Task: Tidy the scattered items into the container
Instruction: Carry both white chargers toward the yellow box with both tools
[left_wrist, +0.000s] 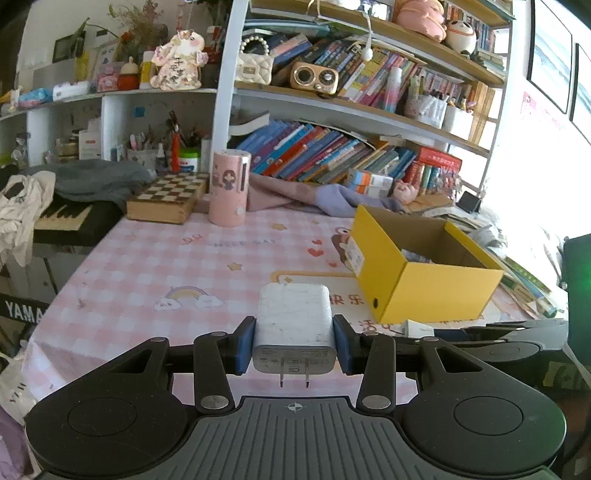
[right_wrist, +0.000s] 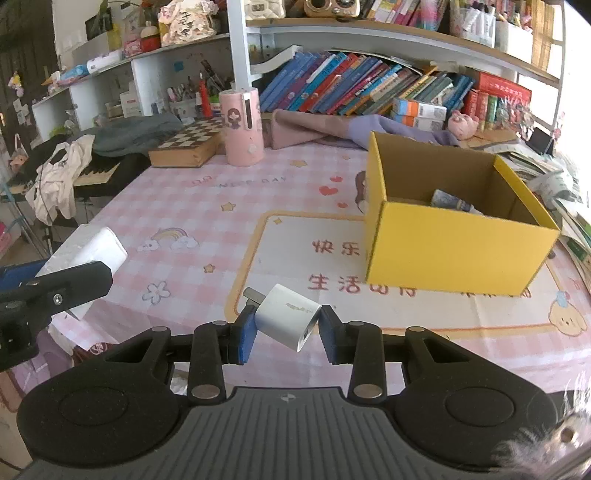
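Over checkered tablecloth, left claw clamps charger, right claw grips adapter.

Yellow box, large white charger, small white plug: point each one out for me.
yellow box (right_wrist: 454, 247), right wrist view, front wall.
large white charger (left_wrist: 293, 314), left wrist view, broad top face.
small white plug (right_wrist: 286, 314), right wrist view, upper face.

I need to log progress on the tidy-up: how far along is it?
Done: at least one item already lies inside the yellow box. In hand: the left gripper is shut on a large white charger, the right gripper on a small white charger. Left: both must go into the box; no other loose items show on the tablecloth.
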